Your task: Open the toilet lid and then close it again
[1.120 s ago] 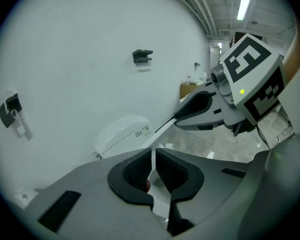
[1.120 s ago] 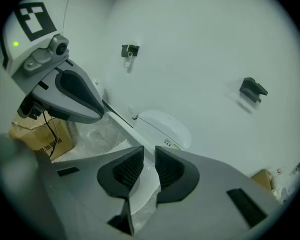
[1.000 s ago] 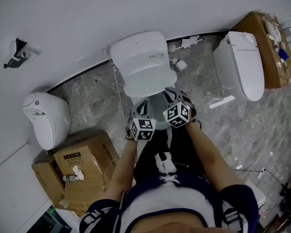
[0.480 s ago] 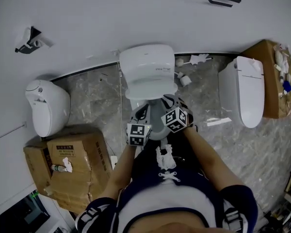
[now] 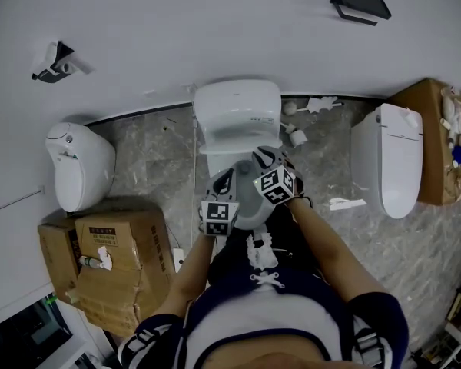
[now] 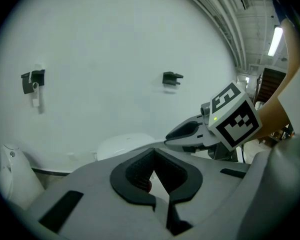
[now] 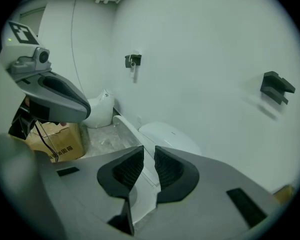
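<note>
Toilets number three: left toilet, middle toilet, right toilet, with boxes beside. The right gripper clamps the lid; the left gripper is closed, empty.

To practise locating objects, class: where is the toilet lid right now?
In the right gripper view, the toilet lid is low and central, its edge clamped between the jaws of the right hand-held gripper, in front of the tank at the wall.
</note>
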